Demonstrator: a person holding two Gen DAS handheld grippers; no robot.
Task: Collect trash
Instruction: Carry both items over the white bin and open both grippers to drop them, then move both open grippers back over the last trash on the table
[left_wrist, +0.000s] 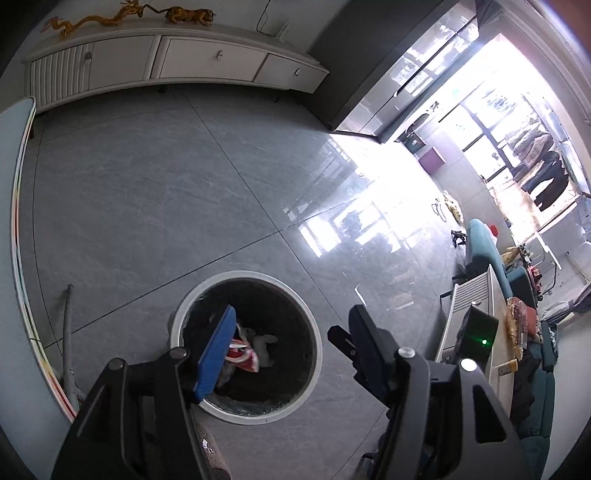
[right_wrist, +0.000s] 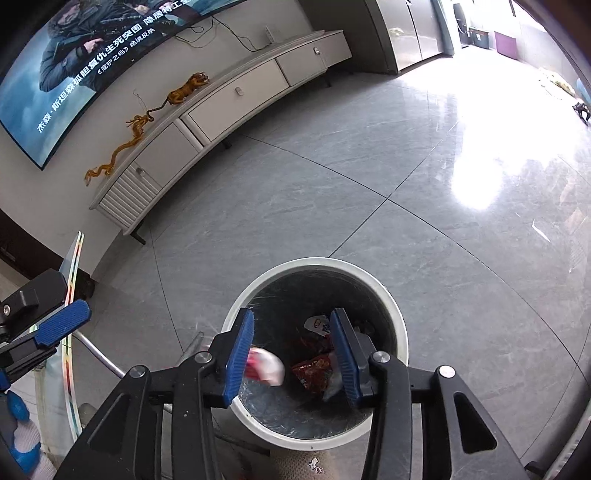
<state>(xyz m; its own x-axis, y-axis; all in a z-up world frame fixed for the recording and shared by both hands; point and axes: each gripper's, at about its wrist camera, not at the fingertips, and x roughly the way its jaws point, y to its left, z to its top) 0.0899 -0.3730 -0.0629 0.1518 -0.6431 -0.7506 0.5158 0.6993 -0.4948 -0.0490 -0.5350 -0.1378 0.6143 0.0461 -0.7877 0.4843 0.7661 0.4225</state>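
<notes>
A round white trash bin with a black liner stands on the grey tile floor; it also shows in the left wrist view. Inside lie a red snack wrapper, a red-and-white wrapper and a white wrapper; the left wrist view shows the red-and-white wrapper and white paper. My right gripper is open and empty right above the bin mouth. My left gripper is open and empty over the bin; its blue fingertip shows at the left of the right wrist view.
A long white TV cabinet with golden figurines stands against the wall under a large TV. A glass table edge is at the left, a sofa and a low cabinet at the right.
</notes>
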